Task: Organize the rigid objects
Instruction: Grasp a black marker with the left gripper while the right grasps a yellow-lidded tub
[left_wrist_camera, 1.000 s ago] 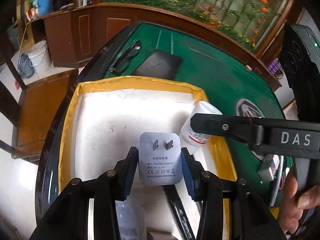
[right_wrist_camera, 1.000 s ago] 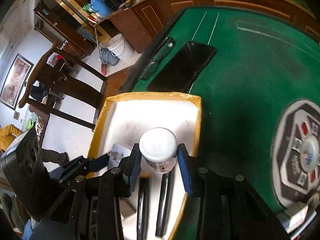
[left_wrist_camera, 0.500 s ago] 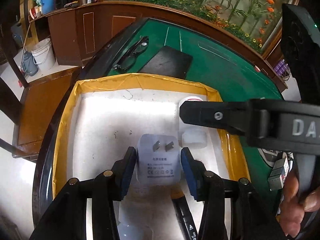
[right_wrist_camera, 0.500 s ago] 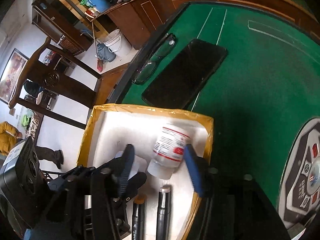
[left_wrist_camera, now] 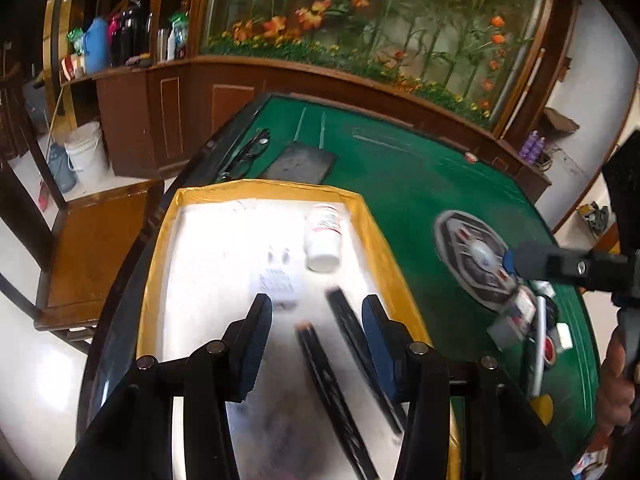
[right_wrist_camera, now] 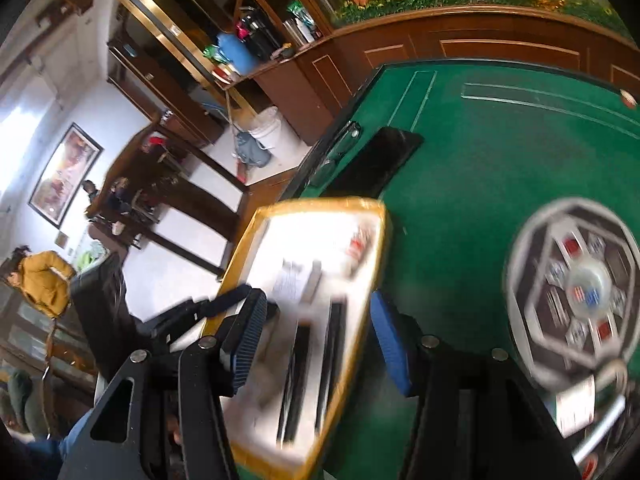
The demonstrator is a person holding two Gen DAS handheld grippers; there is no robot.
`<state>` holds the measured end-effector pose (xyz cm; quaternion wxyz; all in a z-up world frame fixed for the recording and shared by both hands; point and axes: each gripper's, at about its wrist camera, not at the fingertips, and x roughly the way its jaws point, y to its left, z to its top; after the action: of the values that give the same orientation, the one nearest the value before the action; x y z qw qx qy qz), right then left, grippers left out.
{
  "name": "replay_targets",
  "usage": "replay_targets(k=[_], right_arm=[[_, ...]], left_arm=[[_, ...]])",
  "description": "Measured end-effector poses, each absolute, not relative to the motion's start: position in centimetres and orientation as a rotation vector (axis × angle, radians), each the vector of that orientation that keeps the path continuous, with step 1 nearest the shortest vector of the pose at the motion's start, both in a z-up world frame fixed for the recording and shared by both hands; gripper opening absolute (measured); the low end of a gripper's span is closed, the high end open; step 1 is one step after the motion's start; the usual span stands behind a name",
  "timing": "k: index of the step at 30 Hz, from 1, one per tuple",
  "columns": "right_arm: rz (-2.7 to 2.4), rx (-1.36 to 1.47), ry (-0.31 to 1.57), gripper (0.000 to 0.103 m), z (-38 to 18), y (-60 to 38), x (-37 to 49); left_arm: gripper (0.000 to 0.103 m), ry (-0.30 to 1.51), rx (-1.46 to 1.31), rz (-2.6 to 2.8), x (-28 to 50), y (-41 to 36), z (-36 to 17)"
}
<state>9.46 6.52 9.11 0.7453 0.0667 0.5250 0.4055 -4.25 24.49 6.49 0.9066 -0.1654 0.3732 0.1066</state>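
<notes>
Green table (left_wrist_camera: 404, 184), tray (left_wrist_camera: 362, 216) (bottle (left_wrist_camera: 323, 236) inside)

Matt green felt table (left_wrist_camera: 400, 184) (glossy wood cabinet (left_wrist_camera: 180, 96)).

Glasses (left_wrist_camera: 250, 152) beside a dark phone (left_wrist_camera: 302, 162) (both on green felt (left_wrist_camera: 400, 176)).

Left gripper (left_wrist_camera: 316, 310) parted, right gripper (right_wrist_camera: 318, 312) parted, both empty
</notes>
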Motion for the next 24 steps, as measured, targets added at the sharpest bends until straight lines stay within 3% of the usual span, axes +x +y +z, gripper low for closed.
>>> replay_targets(k=[16, 24], right_arm=[[0.860, 0.214, 0.985, 0.053, 7.1, -6.3, 5.3], [0.737, 0.254, 0.893, 0.053, 6.2, -13.3, 1.8]], left_arm=[[0.050, 0.708, -0.229, -0.086, -5.7, 9.4, 7.9], [0.049, 0.774, -0.236, -0.250, -4.8, 4.5, 4.8]])
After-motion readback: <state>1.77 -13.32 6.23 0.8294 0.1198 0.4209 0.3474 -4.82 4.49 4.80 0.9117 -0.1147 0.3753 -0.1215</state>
